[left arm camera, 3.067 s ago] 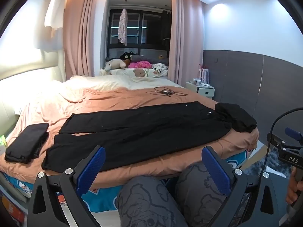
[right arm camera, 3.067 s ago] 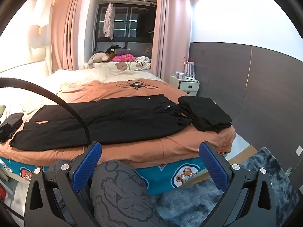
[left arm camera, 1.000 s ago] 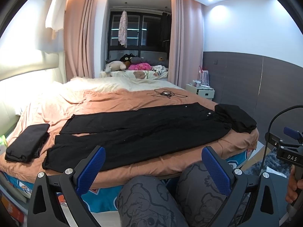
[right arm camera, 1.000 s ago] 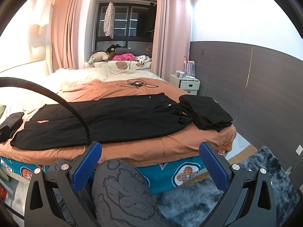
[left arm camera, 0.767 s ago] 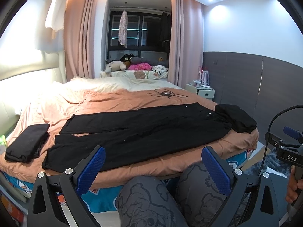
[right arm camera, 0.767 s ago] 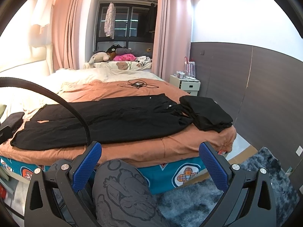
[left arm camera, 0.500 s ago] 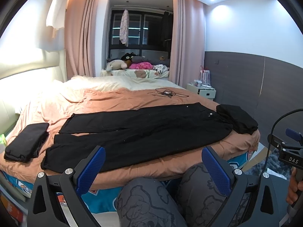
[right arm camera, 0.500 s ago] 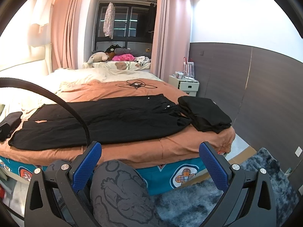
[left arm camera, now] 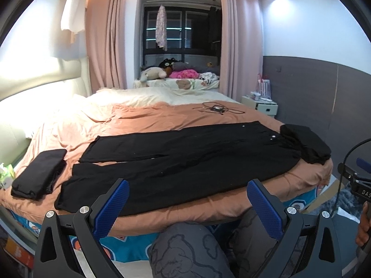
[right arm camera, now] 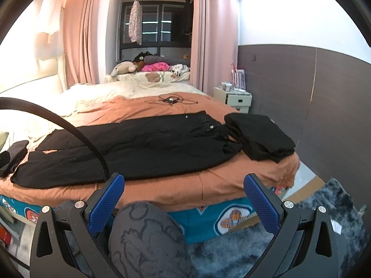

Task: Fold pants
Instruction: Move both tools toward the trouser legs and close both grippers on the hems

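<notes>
Black pants (left arm camera: 185, 157) lie flat, full length across near edge of the bed (left arm camera: 208, 210), on orange cover; waist to right w/ silver buttons, legs apart toward left, waist touching a folded black pile (left arm camera: 306, 143). Left gripper (left arm camera: 187, 205) jaws wide, empty, short of bed. Right gripper (right arm camera: 184, 200) same: wide, nothing held, clear of cloth.

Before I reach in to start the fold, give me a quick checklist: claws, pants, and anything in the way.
1. Left claw open and empty: ok.
2. Right claw open and empty: ok.
3. Black pants spread flat on the bed, legs apart: ok.
4. Waistband clear: not ok, folded black pile touches it.
5. Cuff end clear: ok, folded stack lies apart.
6. Black cable crossing the right view: cannot tell if it snags.
</notes>
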